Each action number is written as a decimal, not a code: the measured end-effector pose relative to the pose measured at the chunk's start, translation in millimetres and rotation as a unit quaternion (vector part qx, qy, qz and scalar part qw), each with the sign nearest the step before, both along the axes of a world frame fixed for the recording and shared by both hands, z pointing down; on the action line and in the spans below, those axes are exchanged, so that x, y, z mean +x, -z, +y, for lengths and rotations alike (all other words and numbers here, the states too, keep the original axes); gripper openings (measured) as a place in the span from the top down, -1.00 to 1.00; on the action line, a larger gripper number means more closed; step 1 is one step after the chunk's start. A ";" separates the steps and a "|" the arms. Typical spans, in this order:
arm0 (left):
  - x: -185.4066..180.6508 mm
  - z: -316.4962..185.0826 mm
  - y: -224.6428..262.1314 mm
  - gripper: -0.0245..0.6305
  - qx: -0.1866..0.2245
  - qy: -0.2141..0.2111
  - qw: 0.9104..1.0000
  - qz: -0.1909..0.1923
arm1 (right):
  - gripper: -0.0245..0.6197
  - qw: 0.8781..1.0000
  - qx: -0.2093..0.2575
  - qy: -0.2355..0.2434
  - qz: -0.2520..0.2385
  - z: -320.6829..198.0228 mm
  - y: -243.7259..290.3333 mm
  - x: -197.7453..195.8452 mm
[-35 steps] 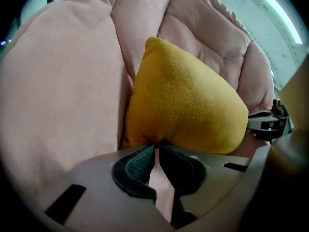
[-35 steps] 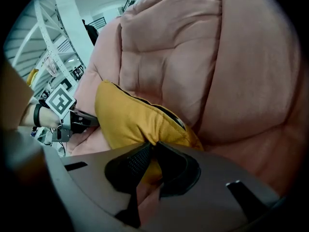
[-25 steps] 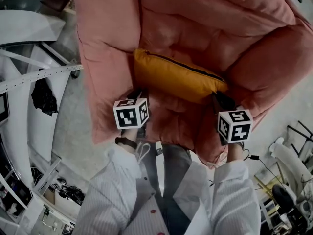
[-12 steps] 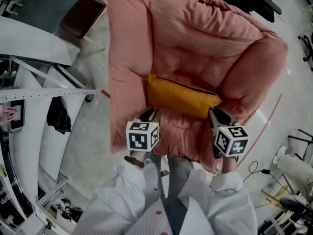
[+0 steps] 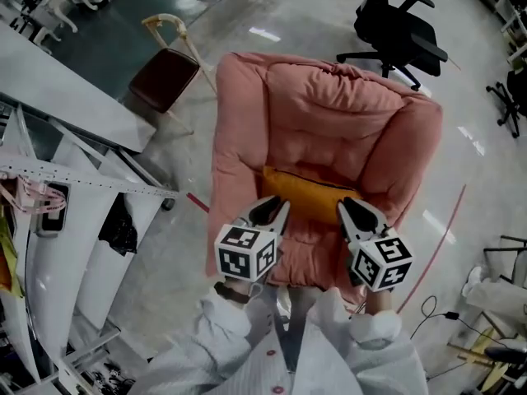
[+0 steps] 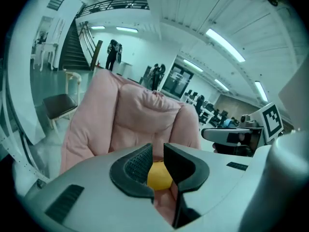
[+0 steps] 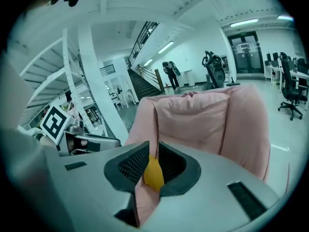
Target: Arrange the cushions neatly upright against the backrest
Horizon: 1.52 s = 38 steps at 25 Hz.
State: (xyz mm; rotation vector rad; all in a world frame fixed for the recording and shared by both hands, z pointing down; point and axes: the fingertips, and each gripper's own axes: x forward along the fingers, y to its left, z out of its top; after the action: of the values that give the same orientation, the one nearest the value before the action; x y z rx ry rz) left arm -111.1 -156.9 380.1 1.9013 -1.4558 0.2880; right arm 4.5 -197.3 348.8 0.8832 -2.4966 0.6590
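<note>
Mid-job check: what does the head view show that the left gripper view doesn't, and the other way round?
Head view only: the person's sleeves and a red floor line. Left gripper view only: stairs, standing people and ceiling lights. Both: the pink armchair, the orange cushion in it, and the brown chair beside it.

A black office chair [image 5: 403, 25] stands far right on the glossy grey floor [image 5: 313, 6], with a second one [image 5: 512, 97] cut by the right edge. Far left is a light-framed chair with a dark red seat [image 5: 165, 74]. White stair framework [image 5: 66, 109] fills the left side. A red line [image 5: 436, 249] crosses the floor at right. People [image 6: 115, 52] stand far off.
</note>
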 end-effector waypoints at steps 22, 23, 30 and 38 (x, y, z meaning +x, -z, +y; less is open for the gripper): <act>64.9 17.5 245.1 0.89 0.251 -0.092 0.964 -0.001 | 0.88 0.972 0.193 0.074 -0.109 55.8 235.4 -15.6; 65.9 19.7 248.5 0.89 0.255 -0.093 0.962 -0.002 | 0.88 0.972 0.194 0.077 -0.111 58.5 237.6 -16.0; 69.9 33.4 254.7 0.89 0.263 -0.096 0.960 -0.019 | 0.88 0.969 0.203 0.091 -0.110 70.5 244.5 -17.6; 69.8 32.0 257.3 0.90 0.266 -0.098 0.959 -0.027 | 0.88 0.967 0.209 0.098 -0.106 70.5 248.5 -21.0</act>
State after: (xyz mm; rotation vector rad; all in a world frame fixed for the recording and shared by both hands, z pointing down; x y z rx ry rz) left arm -41.3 -124.9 122.8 2.4928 -1.4819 0.0342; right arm -16.5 -126.8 100.3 0.7164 -2.9296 0.1677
